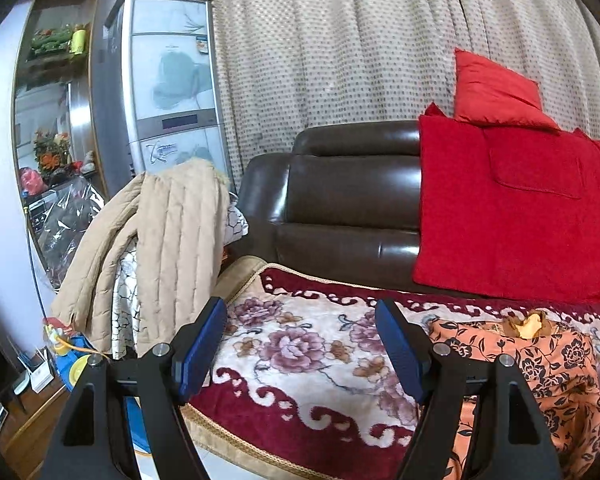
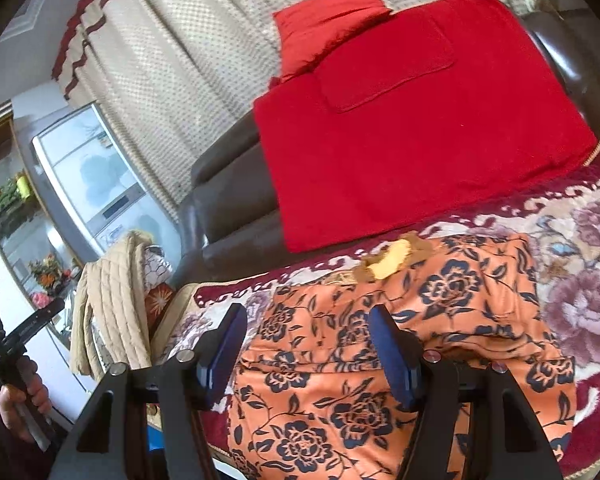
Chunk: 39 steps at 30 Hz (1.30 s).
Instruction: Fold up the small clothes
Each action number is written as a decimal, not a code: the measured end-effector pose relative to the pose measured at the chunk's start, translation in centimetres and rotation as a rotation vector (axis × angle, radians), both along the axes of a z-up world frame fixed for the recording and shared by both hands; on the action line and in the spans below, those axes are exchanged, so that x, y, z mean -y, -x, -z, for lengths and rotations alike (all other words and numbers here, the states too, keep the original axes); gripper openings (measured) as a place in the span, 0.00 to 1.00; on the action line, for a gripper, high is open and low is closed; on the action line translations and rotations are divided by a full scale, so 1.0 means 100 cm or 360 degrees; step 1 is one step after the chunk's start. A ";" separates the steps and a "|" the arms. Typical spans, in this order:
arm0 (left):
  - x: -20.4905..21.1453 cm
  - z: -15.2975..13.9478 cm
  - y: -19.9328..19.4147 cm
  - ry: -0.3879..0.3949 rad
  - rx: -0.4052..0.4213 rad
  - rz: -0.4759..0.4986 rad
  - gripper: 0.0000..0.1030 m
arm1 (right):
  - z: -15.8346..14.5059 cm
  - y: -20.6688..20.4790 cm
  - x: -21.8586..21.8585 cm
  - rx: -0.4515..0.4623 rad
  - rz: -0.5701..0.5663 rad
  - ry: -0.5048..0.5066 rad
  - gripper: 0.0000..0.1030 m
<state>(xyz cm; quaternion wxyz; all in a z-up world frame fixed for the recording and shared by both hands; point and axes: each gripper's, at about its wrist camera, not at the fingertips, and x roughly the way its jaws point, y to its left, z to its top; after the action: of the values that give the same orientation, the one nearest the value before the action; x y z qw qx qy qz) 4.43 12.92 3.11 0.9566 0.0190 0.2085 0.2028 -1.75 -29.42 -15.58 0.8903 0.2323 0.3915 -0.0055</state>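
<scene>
both grippers hung above the sofa seat, and neither held anything. left gripper (image 1: 300, 356) had its jaws standing wide with only the flowered blanket (image 1: 300, 344) showing between the blue pads (image 1: 202, 354). right gripper (image 2: 304, 354) was also spread wide, hovering over the orange garment (image 2: 380, 360) with black flowers, and its pads were clear of the cloth.

that orange garment lay rumpled on the blanket, partly folded over itself, with a tan and yellow collar (image 2: 392, 262) at its far edge. in the left view it sat off to the right of the jaws (image 1: 540, 364), apart from them.

over at the left edge of the right view, a hand (image 2: 24, 400) gripped the handle of the other tool.

further back, a beige quilted coat (image 1: 160, 264) was draped over the sofa arm. behind the blanket rose the dark brown leather sofa (image 1: 348, 200), and a red throw (image 1: 512, 216) with a pocket covered part of its backrest. a red cushion (image 1: 496, 92) sat on top of that. farthest off were a dotted cream curtain (image 1: 340, 48) and a tall silver appliance (image 1: 168, 80) beside a shelf unit (image 1: 52, 80).
</scene>
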 end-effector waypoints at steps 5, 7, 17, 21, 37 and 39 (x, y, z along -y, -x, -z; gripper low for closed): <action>-0.005 0.000 0.008 0.0016 0.0024 -0.0025 0.75 | -0.008 -0.001 -0.008 0.0020 -0.0018 0.0020 0.66; -0.006 0.000 0.009 0.0012 0.0030 -0.0030 0.75 | -0.010 -0.001 -0.008 0.0029 -0.0011 0.0025 0.66; -0.001 -0.003 0.013 -0.0003 0.0048 -0.0035 0.75 | -0.019 0.003 -0.006 0.0053 -0.0002 0.0030 0.66; 0.005 -0.005 0.015 -0.0014 0.0054 -0.0024 0.75 | -0.023 0.009 -0.004 0.0063 0.0001 0.0045 0.66; 0.043 0.103 -0.040 0.0279 -0.0602 0.0436 0.93 | -0.024 0.072 0.035 -0.0229 0.0121 0.0175 0.71; 0.047 0.150 -0.050 0.0404 -0.0821 0.0495 0.92 | -0.012 0.091 0.047 -0.0355 0.0180 0.0156 0.72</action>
<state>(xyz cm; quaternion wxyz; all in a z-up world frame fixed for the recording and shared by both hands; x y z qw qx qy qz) 9.46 8.26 -11.93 0.8865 -0.0180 0.4622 0.0150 -10.81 -34.14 -14.43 0.8498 0.2081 0.4737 -0.1006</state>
